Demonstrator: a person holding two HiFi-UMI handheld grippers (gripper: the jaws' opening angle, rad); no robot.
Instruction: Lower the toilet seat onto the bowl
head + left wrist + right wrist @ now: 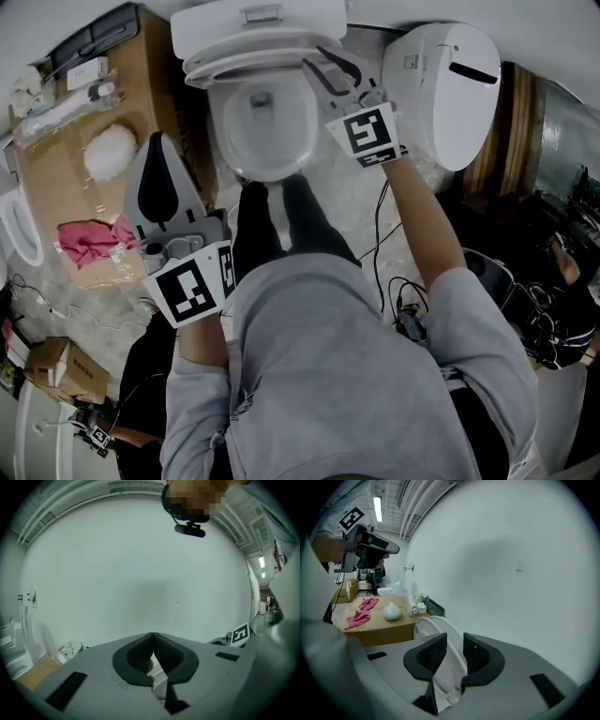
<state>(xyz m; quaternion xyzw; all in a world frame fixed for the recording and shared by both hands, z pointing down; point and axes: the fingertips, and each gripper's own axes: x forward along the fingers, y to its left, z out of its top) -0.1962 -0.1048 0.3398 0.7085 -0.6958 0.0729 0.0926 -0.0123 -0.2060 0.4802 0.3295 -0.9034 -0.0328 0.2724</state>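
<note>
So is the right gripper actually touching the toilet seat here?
Cannot tell. In the right gripper view the toilet seat runs edge-on between the jaws of the right gripper, filling the space, but neither pad shows a plain press or gap.

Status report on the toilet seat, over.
Left gripper shut, empty. Right gripper open, jaws astride seat edge. Seat up, not yet on bowl. Nothing seen on bowl rim.
</note>
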